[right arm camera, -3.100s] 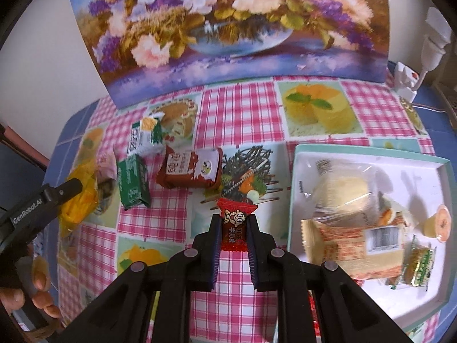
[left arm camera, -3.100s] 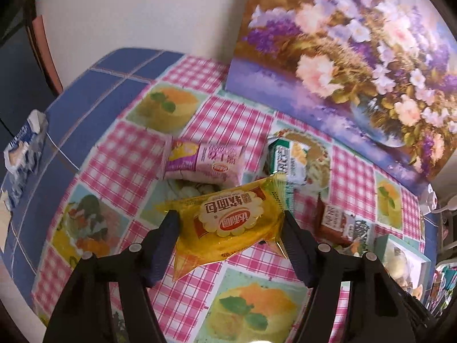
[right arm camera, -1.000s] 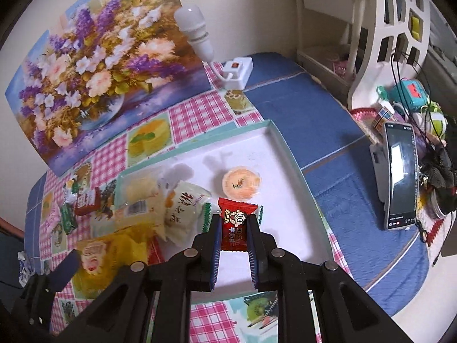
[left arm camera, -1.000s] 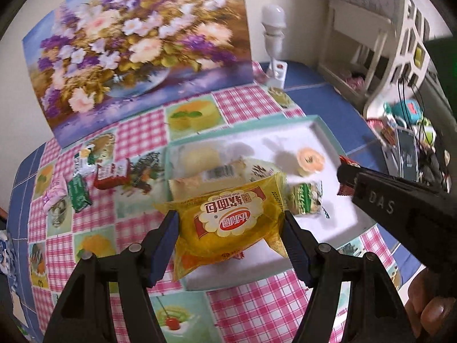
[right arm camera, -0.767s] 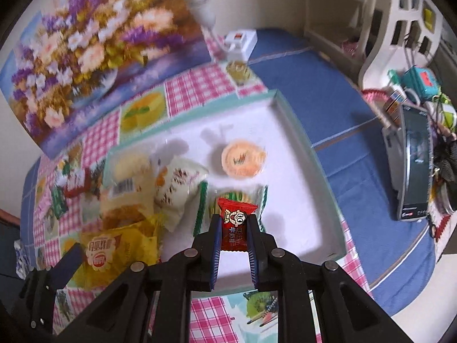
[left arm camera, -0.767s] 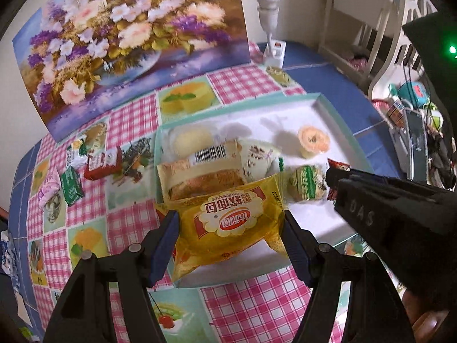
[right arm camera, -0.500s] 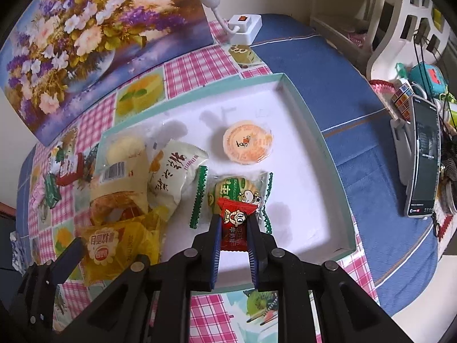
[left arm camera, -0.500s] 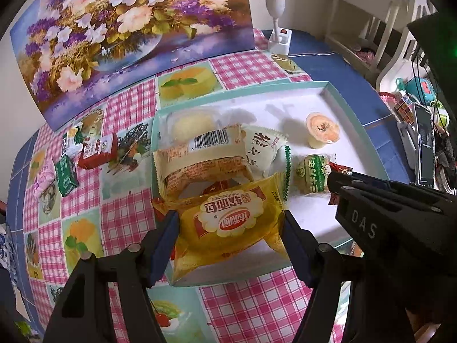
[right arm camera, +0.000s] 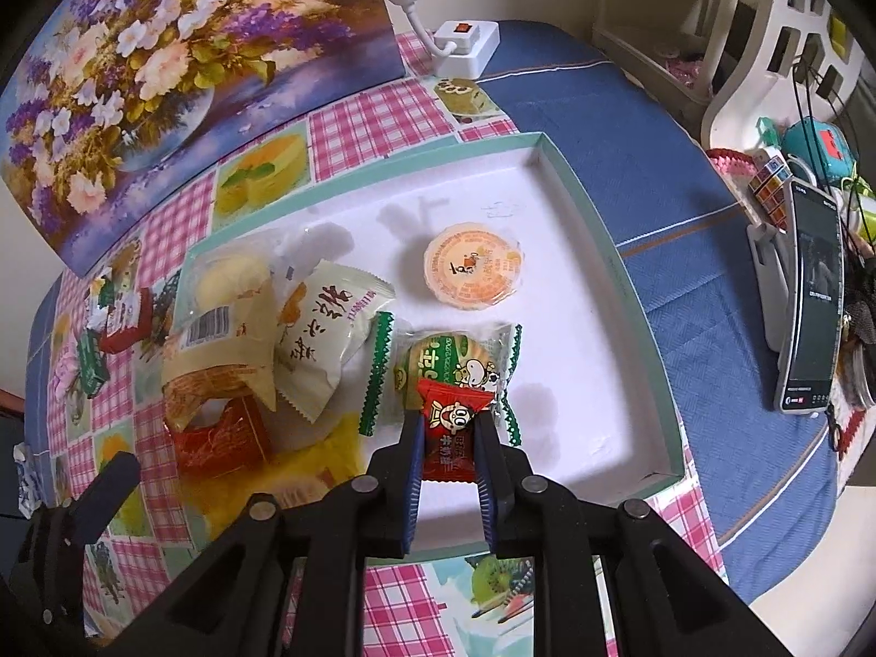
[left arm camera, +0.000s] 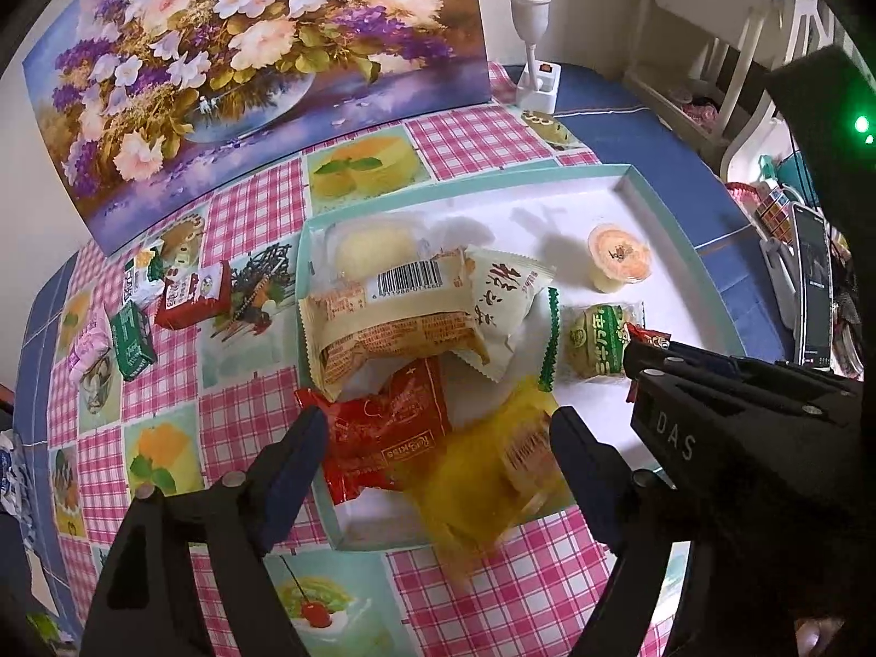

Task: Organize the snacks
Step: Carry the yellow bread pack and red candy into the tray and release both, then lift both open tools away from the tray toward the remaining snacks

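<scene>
In the left wrist view our left hand-held gripper [left arm camera: 438,438] has its jaws opening, and the crinkly yellow bread packet [left arm camera: 487,487] lies blurred between them with the pads clear of it, its lower end spilling over the near rim of the tray [left arm camera: 679,252] at the bottom centre of the frame. The tray is a shallow rectangular box with a matte white floor and thin teal walls. Beside the yellow packet, at lower left, sits a glossy red foil packet [left arm camera: 388,427]; above it is a tan paper-look bread wrapper [left arm camera: 388,328] with a barcode, then a cream pillow pack [left arm camera: 503,306] with serrated ends.

In the right wrist view our right hand-held gripper [right arm camera: 449,438] is closed narrowly on a small red candy wrapper [right arm camera: 449,438] (flat, shiny, a cartoon face printed on it), low in the centre of the frame over the tray floor. Just above it lies a green-edged clear biscuit wrapper [right arm camera: 443,367], and higher still a round jelly cup [right arm camera: 473,265] with an orange foil lid. The bench [right arm camera: 383,109] wears a smooth pink gingham oilcloth.
</scene>
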Motion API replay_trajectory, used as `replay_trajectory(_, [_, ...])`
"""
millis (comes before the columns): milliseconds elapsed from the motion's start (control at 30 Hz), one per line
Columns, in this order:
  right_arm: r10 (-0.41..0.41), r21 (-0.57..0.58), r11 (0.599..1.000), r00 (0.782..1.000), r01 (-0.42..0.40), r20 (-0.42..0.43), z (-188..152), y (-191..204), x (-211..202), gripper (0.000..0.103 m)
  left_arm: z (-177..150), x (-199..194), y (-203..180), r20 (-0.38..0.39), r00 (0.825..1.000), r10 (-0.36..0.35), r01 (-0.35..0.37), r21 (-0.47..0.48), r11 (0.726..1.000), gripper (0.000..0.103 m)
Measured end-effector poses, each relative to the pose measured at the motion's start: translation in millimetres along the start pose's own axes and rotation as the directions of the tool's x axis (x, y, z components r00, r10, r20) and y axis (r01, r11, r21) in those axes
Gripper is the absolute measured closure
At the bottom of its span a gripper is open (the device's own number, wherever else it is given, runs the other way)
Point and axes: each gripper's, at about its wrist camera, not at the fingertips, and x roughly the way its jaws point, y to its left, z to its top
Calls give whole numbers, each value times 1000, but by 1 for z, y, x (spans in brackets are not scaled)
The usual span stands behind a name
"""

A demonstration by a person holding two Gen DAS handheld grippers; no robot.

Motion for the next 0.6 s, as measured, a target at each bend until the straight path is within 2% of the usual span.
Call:
replay_trajectory(167, [-5, 13, 1000, 1000, 5, 5, 0, -1, -1, 82, 1, -3, 2, 11, 1000, 3, -3, -1, 1000, 19])
replay_trajectory(200, [-6, 17, 1000, 1000, 6, 7, 0, -1, -2, 79, 1, -4, 2, 11, 1000, 4, -4, -1, 1000, 19])
replay_trajectory(267, [-3, 23, 1000, 1000, 3, 8, 0, -2, -2, 68, 1, -6, 2, 15, 1000, 5, -5, 0, 1000, 19])
replay_trajectory(333, [-3, 35, 999, 1000, 3, 13, 0, -3, -2, 45, 2, -7, 3, 18, 1000, 8, -8, -2, 1000, 19])
replay_trajectory(600, [15, 63, 998, 999, -17, 28, 0, -7, -3, 38, 4, -11, 13, 29, 999, 21, -20, -36, 999, 18])
